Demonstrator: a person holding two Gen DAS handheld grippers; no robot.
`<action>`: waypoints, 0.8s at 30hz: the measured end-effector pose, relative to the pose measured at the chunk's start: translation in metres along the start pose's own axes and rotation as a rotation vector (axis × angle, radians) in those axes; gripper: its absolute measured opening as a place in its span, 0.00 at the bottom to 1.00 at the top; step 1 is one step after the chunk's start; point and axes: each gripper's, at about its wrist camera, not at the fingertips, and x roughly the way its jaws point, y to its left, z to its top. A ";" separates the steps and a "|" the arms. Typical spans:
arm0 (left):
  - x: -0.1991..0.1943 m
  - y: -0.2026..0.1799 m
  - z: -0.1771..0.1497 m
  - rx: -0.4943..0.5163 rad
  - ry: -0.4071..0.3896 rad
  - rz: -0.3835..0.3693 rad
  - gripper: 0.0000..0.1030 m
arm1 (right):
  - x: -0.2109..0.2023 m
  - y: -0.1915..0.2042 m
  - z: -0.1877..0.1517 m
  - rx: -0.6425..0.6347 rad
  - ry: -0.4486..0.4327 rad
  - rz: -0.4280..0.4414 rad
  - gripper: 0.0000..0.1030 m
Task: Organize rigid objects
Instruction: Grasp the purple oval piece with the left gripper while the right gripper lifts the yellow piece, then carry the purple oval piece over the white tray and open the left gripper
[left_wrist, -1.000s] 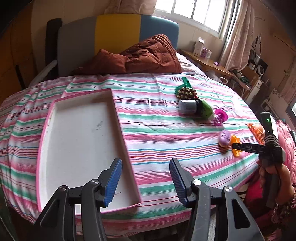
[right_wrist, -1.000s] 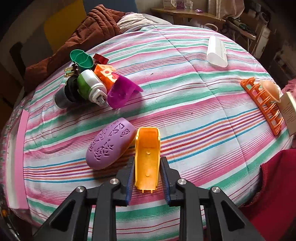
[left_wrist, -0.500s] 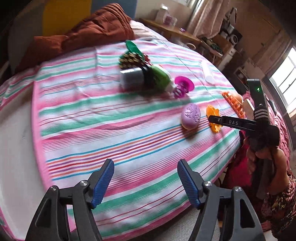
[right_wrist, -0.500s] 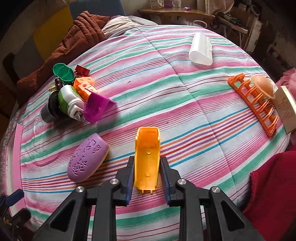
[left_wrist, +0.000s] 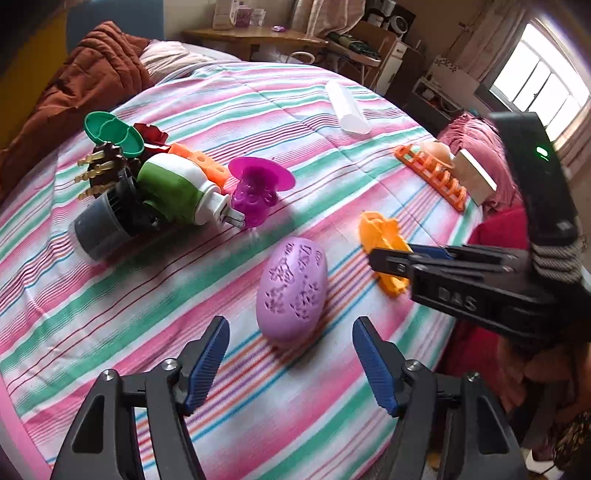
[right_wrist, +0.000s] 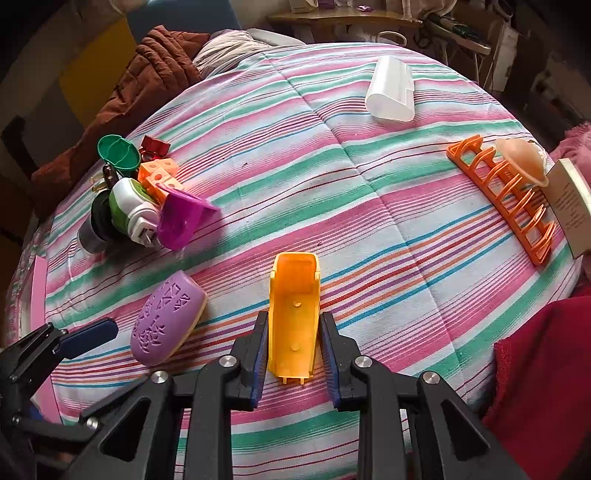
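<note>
a second ago the left gripper (left_wrist: 290, 354) looked down over the white tray with the pink rim at the left of the bed; now that tray is out of its centre view and the purple oval case (left_wrist: 292, 288) lies just ahead of it, between the lines of its two blue pads but not touched by them. its jaws have just been opening and now stand wide apart with nothing gripped. the right gripper (right_wrist: 293, 339) has hardly shifted: as before, its pads are pressed on both long sides of the orange open-topped holder (right_wrist: 294, 314), which lies on the striped bedspread (right_wrist: 332, 192) beside the purple case. in the right wrist view one blue pad of the left gripper now shows at the lower left, near the purple case; it was not there a second ago. counted: one purple case, one orange holder, one white curved cover (right_wrist: 391, 92) far up the bed, one orange rack (right_wrist: 506, 195) at the right edge with one peach-coloured dome (right_wrist: 521, 158) on its far end and one cardboard box (right_wrist: 570, 206) beside it. at the left sits one cluster touching each other: one green cup (right_wrist: 118, 153), one dark red piece (right_wrist: 153, 146), one orange perforated block (right_wrist: 159, 175), one green and white plug device (right_wrist: 129, 206), one dark cylinder (left_wrist: 103, 225), one brown spiked comb (left_wrist: 99, 168) and one magenta scoop (right_wrist: 181, 221). one brown quilt (right_wrist: 144, 77) is bunched at the head of the bed.
</note>
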 end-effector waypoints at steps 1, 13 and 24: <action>0.004 0.001 0.003 -0.001 0.001 -0.009 0.60 | 0.000 -0.001 0.001 0.003 0.001 -0.004 0.26; 0.027 -0.013 0.011 0.106 -0.031 0.023 0.44 | 0.003 -0.002 0.006 0.004 0.002 0.000 0.26; 0.015 -0.003 -0.011 0.058 -0.046 -0.006 0.43 | 0.005 0.020 0.000 -0.079 -0.008 0.050 0.26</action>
